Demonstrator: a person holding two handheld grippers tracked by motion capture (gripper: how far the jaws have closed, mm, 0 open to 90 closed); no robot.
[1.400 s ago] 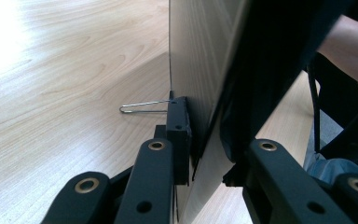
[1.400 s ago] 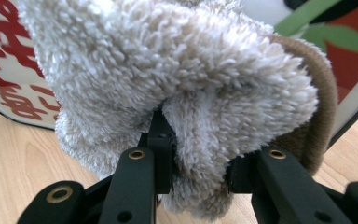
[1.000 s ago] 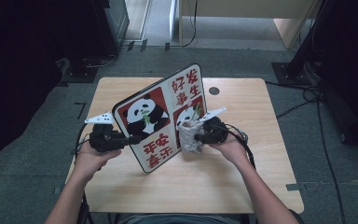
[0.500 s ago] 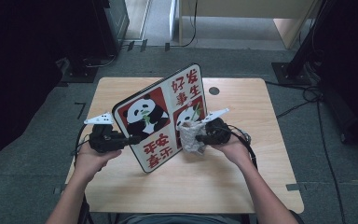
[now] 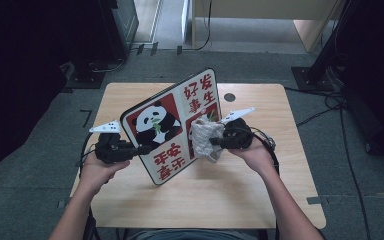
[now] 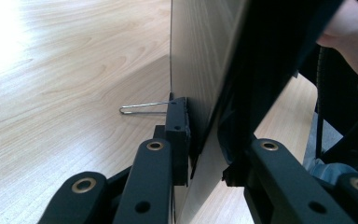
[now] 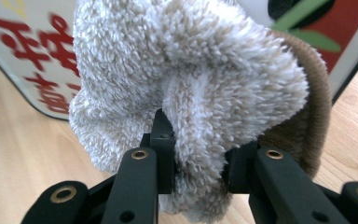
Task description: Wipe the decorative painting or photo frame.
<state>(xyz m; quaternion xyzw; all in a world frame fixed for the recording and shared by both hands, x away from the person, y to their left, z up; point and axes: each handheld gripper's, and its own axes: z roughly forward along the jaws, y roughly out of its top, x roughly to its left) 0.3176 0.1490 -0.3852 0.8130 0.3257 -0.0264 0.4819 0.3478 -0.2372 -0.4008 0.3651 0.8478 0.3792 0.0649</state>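
The left tool (image 5: 139, 149) clamps the panda board's (image 5: 172, 125) left edge, propping it tilted on the bench (image 5: 260, 200), while the right tool (image 5: 215, 143) pinches a fluffy cloth (image 5: 204, 140) against its face, open bench all around.

a light wooden table (image 5: 260, 200) carries the panda board (image 5: 172, 125), standing tilted on its lower edge.

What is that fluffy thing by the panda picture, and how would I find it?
Look at the wooden table, then at the big panda board standing tilted on it. Pressed against the board's right side is a bunched white towel, pinched in the right gripper. It is the soft, fuzzy thing there; the board is flat and hard.
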